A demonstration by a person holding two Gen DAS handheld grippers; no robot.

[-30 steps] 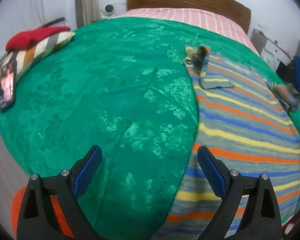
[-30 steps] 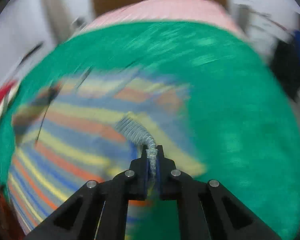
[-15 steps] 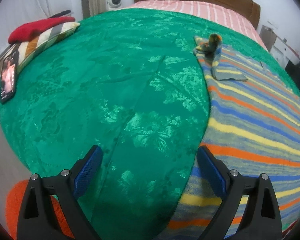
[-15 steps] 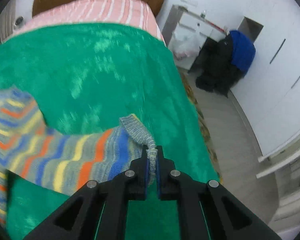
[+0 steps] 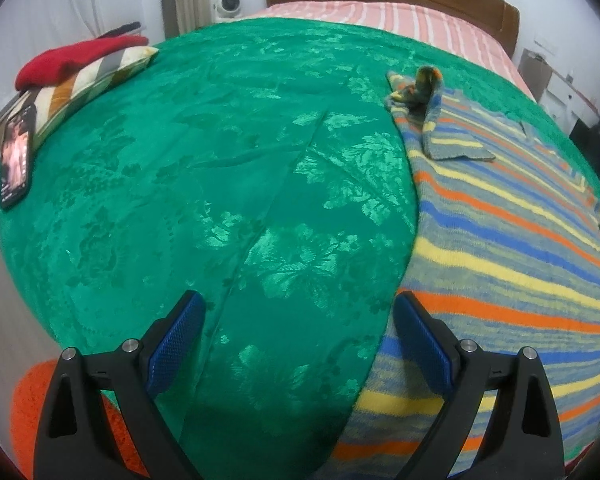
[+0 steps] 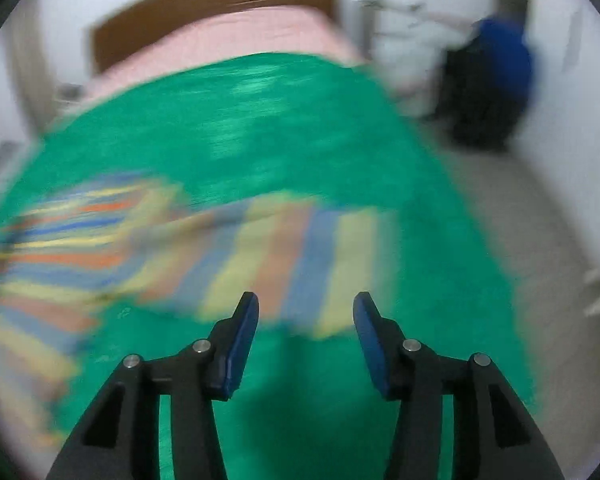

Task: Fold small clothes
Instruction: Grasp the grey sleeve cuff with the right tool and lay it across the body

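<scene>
My right claw (image 6: 306, 334) opening, nothing between pads; striped sleeve (image 6: 300, 256) lies flat on green bedspread (image 6: 260, 120) just beyond. My left claw (image 5: 300, 344) spread wide, empty, beside striped sweater (image 5: 512, 264). Risk, I judge: blurred view, next pinch may snag bedspread, drag sweater crooked.

R gripper (image 6: 306, 312) jaws opening, let go of striped sweater (image 6: 260, 248) sleeve, now lying on bedspread (image 6: 260, 120).
</scene>
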